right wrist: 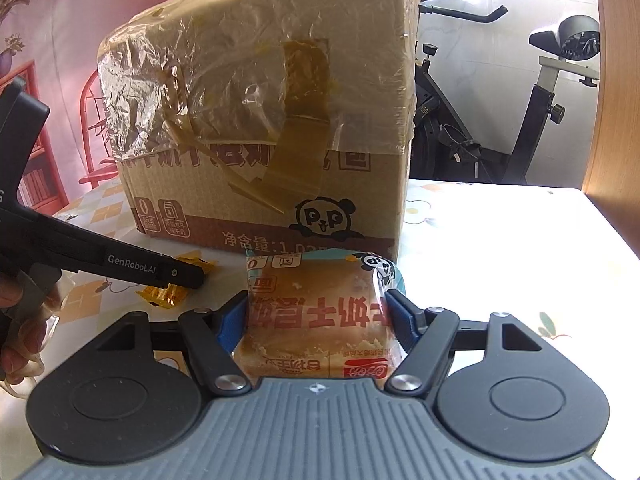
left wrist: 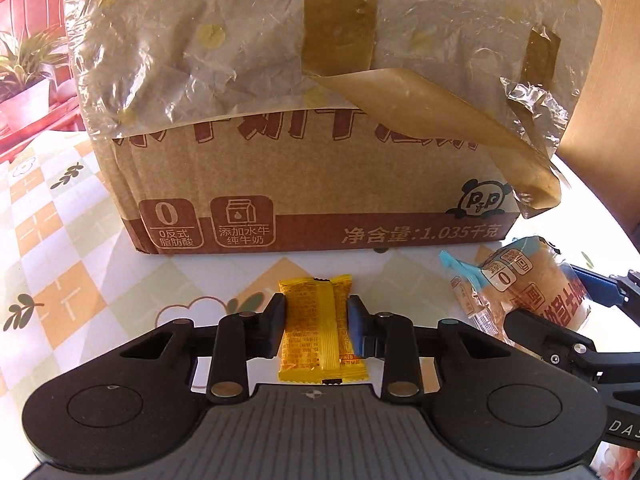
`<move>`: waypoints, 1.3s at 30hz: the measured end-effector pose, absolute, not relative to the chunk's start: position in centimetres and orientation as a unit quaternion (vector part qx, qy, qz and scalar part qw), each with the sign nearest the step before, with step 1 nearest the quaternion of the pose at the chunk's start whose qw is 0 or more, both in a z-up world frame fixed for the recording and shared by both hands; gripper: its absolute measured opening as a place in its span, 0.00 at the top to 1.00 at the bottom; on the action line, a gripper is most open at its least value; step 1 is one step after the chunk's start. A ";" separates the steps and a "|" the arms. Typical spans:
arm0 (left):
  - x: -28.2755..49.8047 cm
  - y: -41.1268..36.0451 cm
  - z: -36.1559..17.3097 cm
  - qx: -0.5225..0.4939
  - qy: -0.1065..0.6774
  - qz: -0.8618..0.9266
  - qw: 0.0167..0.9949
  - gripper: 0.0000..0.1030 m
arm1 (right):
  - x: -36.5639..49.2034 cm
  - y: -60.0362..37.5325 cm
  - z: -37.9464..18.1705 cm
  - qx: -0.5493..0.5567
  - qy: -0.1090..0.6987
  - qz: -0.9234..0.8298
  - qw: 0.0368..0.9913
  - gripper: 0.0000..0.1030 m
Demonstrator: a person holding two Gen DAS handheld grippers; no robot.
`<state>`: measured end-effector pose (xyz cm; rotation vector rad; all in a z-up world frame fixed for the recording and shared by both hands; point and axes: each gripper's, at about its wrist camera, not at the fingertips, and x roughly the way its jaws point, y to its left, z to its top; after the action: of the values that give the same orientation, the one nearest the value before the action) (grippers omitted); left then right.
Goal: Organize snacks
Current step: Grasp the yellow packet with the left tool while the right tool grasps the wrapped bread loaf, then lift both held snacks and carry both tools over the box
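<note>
On our left we see a potted plant (left wrist: pixel 24 76) beyond the checked, glossy tablecloth (left wrist: pixel 60 236). Our left gripper (left wrist: pixel 316 332) clamps a small flat yellow packet (left wrist: pixel 322 332), crinkly foil with crimped ends, lying on the cloth just before the cardboard box (left wrist: pixel 320 184). The box is blocky, corrugated, its top wrapped in wrinkled clear film and peeling brown tape. Further right, our right gripper (right wrist: pixel 318 320) squeezes a soft, squarish bread loaf in a clear printed wrapper (right wrist: pixel 316 308), close against the box's front; an exercise bike (right wrist: pixel 532 120) stands behind
</note>
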<state>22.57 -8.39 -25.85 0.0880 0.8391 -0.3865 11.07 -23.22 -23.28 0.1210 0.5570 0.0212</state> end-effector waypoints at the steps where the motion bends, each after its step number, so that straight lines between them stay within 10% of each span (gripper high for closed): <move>1: 22.2 -8.3 -25.7 0.042 0.403 -0.192 0.894 0.68 | 11.0 -23.2 -23.3 0.060 0.275 0.011 0.960 0.29; 39: 23.1 -4.0 -3.2 -0.013 0.188 -0.213 0.959 0.68 | 15.2 -21.5 -3.4 0.010 0.104 0.055 0.993 0.30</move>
<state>23.11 -4.05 -3.19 -0.0256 0.3807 -0.4326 15.18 -21.55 -3.37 0.0205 0.2076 0.1100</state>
